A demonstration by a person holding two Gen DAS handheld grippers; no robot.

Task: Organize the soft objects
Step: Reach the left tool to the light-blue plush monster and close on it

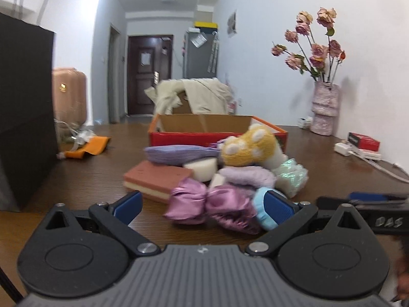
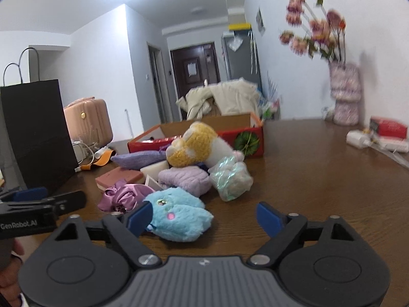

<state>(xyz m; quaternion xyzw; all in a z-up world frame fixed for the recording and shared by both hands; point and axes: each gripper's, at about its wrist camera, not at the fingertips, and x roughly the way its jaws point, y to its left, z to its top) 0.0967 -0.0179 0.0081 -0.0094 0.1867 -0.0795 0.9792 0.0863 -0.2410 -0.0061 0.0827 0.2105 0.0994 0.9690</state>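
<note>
Claws (image 1: 203, 206) (image 2: 204, 218) spread, bare table (image 2: 319, 179) right of pile (image 2: 179, 174)

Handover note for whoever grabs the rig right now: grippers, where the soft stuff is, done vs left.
Left gripper: jaws open, empty, low over the table, facing the pink satin scrunchie.
Right gripper: jaws open, empty; the blue plush lies just ahead, toward its left finger.
Pile on the wooden table: yellow paw plush on top, lilac fuzzy cloth, iridescent pouf, purple pouch, white sponges, pink-and-cream sponge block.
Red box stands open behind the pile; its contents can't be seen.
Done: nothing visibly sorted. Left: likely the whole pile.
</note>
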